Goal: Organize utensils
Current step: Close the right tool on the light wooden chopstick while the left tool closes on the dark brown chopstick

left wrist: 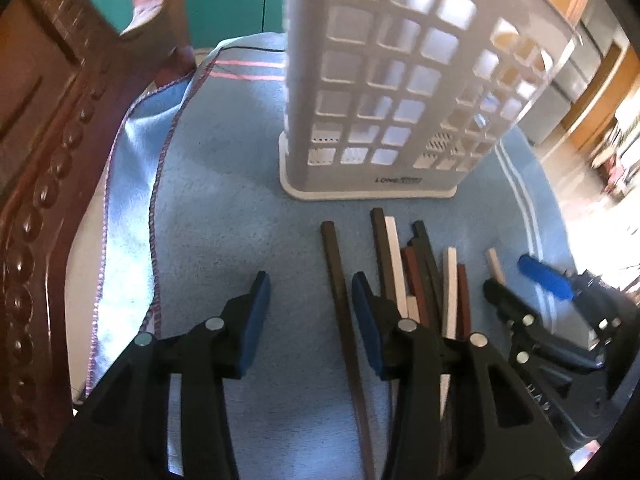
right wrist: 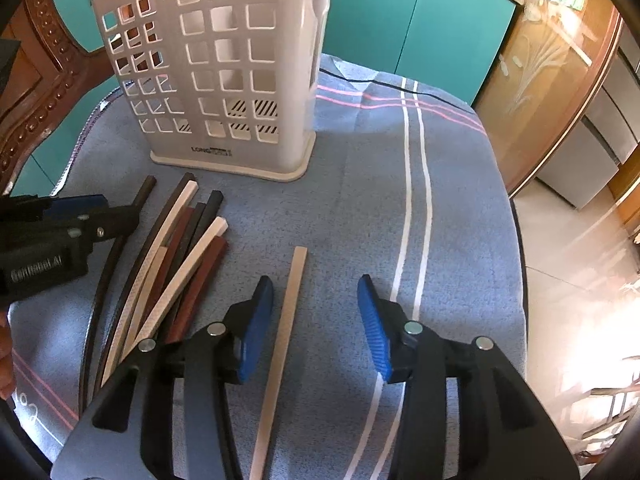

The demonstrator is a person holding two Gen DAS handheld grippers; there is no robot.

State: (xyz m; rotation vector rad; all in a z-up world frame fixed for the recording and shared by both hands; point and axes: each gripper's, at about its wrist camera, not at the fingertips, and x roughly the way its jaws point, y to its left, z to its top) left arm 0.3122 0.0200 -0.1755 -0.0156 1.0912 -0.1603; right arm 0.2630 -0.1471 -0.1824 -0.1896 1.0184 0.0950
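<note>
White perforated plastic utensil holder (right wrist: 224, 76) stands upright on the blue striped towel (right wrist: 360, 216). In front of it, a bundle of dark, white and reddish chopsticks (right wrist: 180, 264) lies on the towel. One dark brown chopstick (left wrist: 340, 296) lies apart to its left, one pale beige chopstick (right wrist: 286, 320) apart to its right.

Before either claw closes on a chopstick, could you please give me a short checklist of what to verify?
1. Left claw open with a single dark chopstick between its fingers: ok.
2. Right claw open with the lone beige chopstick between its fingers: ok.
3. White slotted holder upright on the blue cloth: ok.
4. Beige chopstick apart from the mixed pile: ok.
5. Dark chopstick apart from the pile: ok near its tip; cannot tell lower down.
6. Holder top unobstructed: cannot tell, out of view.
</note>
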